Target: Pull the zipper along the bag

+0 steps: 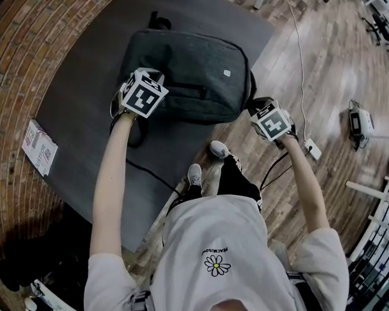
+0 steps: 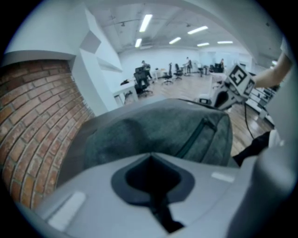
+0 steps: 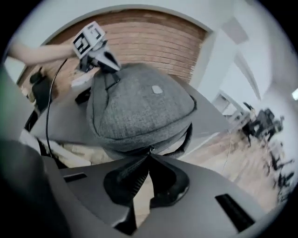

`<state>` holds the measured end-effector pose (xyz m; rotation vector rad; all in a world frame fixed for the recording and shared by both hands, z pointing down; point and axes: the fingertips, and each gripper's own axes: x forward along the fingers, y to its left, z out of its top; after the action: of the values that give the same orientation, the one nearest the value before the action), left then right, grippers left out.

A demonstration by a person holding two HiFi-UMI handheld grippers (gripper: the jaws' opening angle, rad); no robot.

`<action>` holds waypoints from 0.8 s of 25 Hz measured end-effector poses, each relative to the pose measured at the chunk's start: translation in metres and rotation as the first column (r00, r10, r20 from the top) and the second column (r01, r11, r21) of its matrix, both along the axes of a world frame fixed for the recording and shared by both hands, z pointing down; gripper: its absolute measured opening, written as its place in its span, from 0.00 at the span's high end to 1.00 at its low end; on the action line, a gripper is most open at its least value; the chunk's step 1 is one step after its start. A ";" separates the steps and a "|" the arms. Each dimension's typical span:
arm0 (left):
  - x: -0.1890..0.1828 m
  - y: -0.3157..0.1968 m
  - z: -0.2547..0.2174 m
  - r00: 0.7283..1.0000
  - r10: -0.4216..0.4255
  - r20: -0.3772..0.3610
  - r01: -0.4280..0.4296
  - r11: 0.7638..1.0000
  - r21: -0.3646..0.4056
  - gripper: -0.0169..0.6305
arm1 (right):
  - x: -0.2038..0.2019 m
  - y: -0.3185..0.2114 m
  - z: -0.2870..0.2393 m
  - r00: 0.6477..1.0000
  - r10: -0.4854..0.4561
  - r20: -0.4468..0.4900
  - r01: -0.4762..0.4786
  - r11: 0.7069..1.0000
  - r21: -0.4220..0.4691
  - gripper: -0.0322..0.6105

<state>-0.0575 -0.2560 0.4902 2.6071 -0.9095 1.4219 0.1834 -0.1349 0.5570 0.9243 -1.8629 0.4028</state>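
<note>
Bag: heathered mid-grey fabric, small pale patch on the front, black zip line and straps; zipper pull seemingly dull metal, too small to be sure. Left gripper and right gripper: grey bodies, black jaw pads, white cubes with black square markers. Table dark grey; wall red-brown brick; floor brown wood planks; shirt white with a white-and-yellow daisy; shoes white
</note>
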 end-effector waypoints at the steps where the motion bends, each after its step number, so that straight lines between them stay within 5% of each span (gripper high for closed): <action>1: -0.001 0.000 0.000 1.000 0.002 0.000 -0.002 1.000 0.004 0.98 | -0.004 0.004 0.000 0.996 0.066 0.052 -0.066 0.998 -0.003 0.94; 10: 0.002 -0.001 0.000 0.997 0.053 0.059 -0.055 0.998 0.038 0.98 | -0.028 0.048 0.001 0.980 0.186 0.064 -0.189 0.980 0.056 0.94; 13: 0.001 0.006 -0.008 0.983 0.158 0.087 -0.167 0.981 0.100 0.98 | -0.029 0.049 0.003 0.975 0.212 0.061 -0.215 0.975 0.063 0.94; 16: 0.025 0.041 -0.025 0.901 0.410 0.142 -0.430 0.886 0.174 0.97 | -0.030 0.047 0.005 0.977 0.207 0.057 -0.210 0.976 0.059 0.94; 18: 0.053 0.067 -0.028 0.822 0.549 0.154 -0.567 0.813 0.129 0.96 | -0.028 0.045 0.005 0.980 0.191 0.045 -0.194 0.979 0.061 0.94; 19: 0.066 0.078 -0.023 0.792 0.593 0.145 -0.607 0.791 0.079 0.68 | -0.027 0.046 0.005 0.981 0.187 0.045 -0.190 0.980 0.060 0.94; 20: 0.078 0.086 -0.014 0.772 0.619 0.141 -0.628 0.778 0.025 0.58 | -0.026 0.046 0.006 0.981 0.186 0.048 -0.188 0.980 0.057 0.94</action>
<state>0.0203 -0.1705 0.4762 3.0653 -0.0522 1.7084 0.1574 -0.0887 0.5629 1.1462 -1.8418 0.4849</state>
